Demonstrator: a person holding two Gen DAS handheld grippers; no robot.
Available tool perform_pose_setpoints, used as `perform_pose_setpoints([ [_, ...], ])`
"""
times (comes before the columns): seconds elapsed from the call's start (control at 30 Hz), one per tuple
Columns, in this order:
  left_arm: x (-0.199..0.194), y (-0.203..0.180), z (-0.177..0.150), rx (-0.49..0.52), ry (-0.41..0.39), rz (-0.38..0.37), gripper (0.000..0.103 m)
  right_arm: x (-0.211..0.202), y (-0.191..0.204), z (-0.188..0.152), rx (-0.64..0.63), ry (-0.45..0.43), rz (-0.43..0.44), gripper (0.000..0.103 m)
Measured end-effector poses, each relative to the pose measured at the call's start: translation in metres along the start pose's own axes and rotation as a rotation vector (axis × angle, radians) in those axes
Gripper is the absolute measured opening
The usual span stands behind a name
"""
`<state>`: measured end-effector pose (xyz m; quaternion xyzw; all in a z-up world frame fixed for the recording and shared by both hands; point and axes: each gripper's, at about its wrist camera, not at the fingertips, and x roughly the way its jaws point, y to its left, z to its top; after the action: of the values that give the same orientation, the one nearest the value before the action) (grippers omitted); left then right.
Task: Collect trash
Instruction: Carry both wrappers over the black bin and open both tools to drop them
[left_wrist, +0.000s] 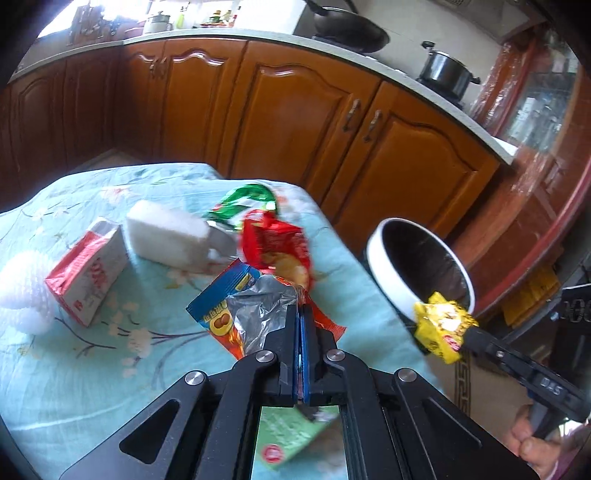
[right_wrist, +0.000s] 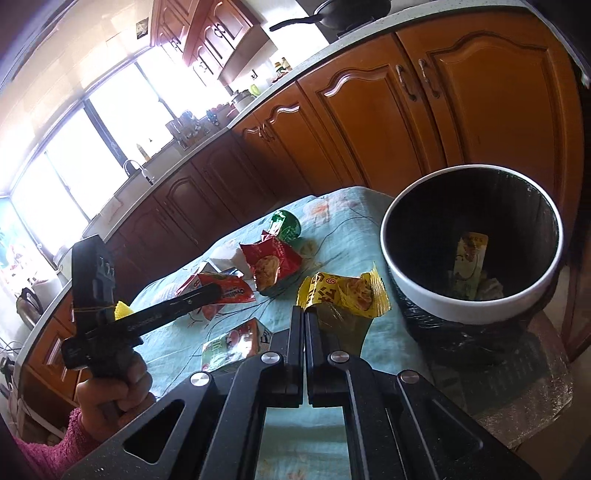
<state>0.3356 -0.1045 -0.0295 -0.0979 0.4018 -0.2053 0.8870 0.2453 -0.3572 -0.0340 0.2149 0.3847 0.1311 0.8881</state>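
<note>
Left gripper (left_wrist: 300, 314) is clamped tight on a crinkly blue-and-orange snack wrapper (left_wrist: 236, 314), foil lining showing, sticking out past the tips above the floral tablecloth (left_wrist: 110, 369); right gripper (right_wrist: 304, 314) is pinched shut on a crumpled yellow wrapper (right_wrist: 347, 295), just beside the round white-rimmed bin (right_wrist: 469, 306); red packet (right_wrist: 271, 264) lies on the cloth further back.

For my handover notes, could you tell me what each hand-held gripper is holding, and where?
The left hand-held gripper pinches the blue-and-orange snack wrapper at its edge; the right one pinches the yellow wrapper at its lower edge.
</note>
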Motion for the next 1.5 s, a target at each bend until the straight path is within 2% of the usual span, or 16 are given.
perform_pose_setpoints([
  [0.23, 0.005, -0.039, -0.003, 0.057, 0.035, -0.097, 0.000, -0.020, -0.032, 0.006, 0.032, -0.034, -0.040, 0.000],
  [0.63, 0.051, -0.097, 0.021, 0.148, 0.078, -0.170, 0.000, -0.029, -0.080, 0.035, 0.063, -0.066, -0.100, 0.000],
  [1.0, 0.102, -0.134, 0.041, 0.201, 0.103, -0.165, 0.000, -0.018, -0.112, 0.056, 0.079, -0.048, -0.141, 0.000],
  [1.3, 0.134, -0.146, 0.045, 0.205, 0.131, -0.154, 0.000, -0.006, -0.127, 0.065, 0.087, -0.033, -0.150, 0.000],
  [1.33, 0.137, -0.145, 0.045, 0.201, 0.136, -0.148, 0.001, -0.005, -0.128, 0.065, 0.088, -0.030, -0.152, 0.001],
  [1.37, 0.139, -0.145, 0.045, 0.193, 0.144, -0.145, 0.007, -0.004, -0.130, 0.065, 0.090, -0.026, -0.153, 0.003],
  [1.4, 0.141, -0.144, 0.045, 0.180, 0.153, -0.148, 0.010, -0.003, -0.132, 0.066, 0.095, -0.022, -0.153, 0.007],
  [1.47, 0.140, -0.143, 0.045, 0.165, 0.151, -0.146, 0.026, -0.001, -0.136, 0.068, 0.103, -0.013, -0.147, 0.008],
  [1.5, 0.138, -0.142, 0.045, 0.162, 0.146, -0.144, 0.030, 0.000, -0.138, 0.067, 0.112, -0.011, -0.148, 0.012],
])
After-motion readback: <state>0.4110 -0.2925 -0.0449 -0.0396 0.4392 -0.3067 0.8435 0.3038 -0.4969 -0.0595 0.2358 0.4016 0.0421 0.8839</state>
